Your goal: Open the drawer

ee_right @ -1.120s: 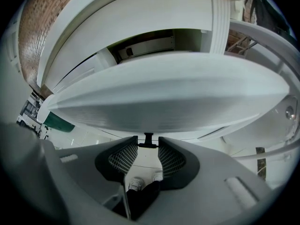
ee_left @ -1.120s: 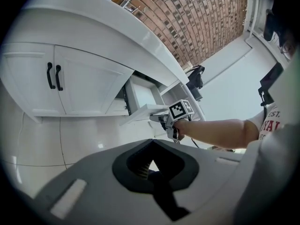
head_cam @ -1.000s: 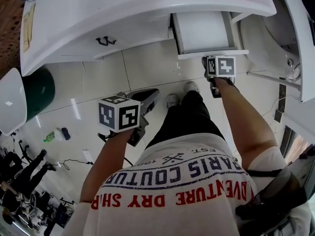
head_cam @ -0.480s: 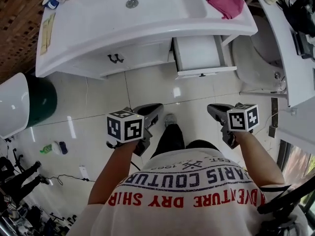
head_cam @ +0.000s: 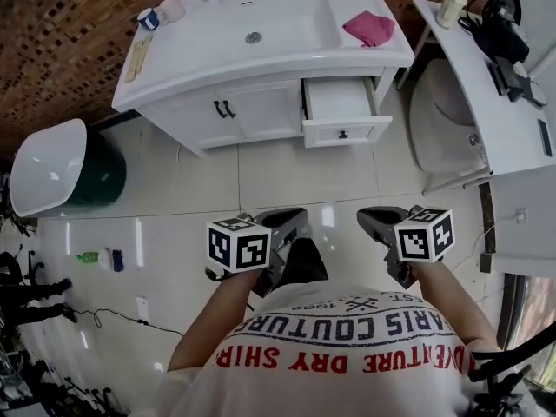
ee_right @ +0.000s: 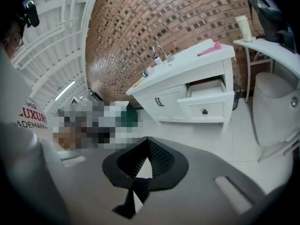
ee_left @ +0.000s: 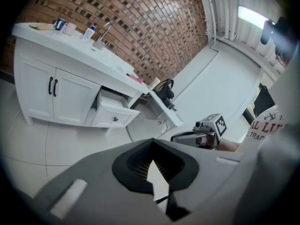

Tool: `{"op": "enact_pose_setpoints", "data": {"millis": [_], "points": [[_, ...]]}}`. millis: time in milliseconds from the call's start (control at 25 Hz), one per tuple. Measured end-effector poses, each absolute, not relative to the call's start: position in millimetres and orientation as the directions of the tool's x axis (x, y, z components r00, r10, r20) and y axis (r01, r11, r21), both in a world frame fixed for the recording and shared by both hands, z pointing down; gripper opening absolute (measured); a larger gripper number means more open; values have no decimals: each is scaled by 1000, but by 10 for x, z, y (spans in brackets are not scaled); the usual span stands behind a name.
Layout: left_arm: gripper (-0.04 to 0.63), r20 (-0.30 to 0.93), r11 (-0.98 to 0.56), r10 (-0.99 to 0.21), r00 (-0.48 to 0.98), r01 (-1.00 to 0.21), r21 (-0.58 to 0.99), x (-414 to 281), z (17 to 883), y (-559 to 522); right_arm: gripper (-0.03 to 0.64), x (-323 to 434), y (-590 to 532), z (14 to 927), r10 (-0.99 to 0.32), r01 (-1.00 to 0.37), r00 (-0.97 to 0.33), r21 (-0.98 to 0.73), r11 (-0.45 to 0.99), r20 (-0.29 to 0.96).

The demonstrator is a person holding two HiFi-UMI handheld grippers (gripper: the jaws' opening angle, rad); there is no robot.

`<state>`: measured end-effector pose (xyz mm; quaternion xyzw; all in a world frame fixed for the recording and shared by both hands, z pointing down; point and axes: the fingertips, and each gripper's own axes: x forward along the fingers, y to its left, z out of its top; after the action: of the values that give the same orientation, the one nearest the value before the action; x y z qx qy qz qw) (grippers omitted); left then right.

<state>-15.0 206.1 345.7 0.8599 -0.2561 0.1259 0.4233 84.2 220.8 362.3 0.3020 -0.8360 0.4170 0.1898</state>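
Drawer (head_cam: 340, 111) out under right end of counter (head_cam: 200, 50): task looks done. Left gripper (head_cam: 294, 221), right gripper (head_cam: 371, 219) closed, empty, well clear. Next: nothing needed.

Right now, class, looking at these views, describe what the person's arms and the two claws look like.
Both the left claw and right claw are grey, with black ribbed pads. Each carries a white cube printed with black square markers. The person wears a white short-sleeved T-shirt with red and blue lettering.
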Motion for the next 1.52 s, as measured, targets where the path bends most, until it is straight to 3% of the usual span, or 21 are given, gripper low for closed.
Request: {"op": "enact_pose_setpoints", "data": {"millis": [320,520,840,1520], "points": [[-6,454,-644,-379,807,-582,497,472,2864,3627,6,1250,3595,3009,-390,-615,-786,-537,577,480],[-6,466,-699,-405,787,-595,397,475,2629,4127,6,1232,4013,2750,-401,-585,-810,-536,609,429],[-6,463,-667,-456,760,-636,388,238,2528,4216,6,1095,4115,2632,-398,-574,-817,-525,628,417],[-6,463,-665,-473,750,-649,371,507,2506,4162,6,1266,4034,2527,-389,-558,-827,-507,657,406]]}}
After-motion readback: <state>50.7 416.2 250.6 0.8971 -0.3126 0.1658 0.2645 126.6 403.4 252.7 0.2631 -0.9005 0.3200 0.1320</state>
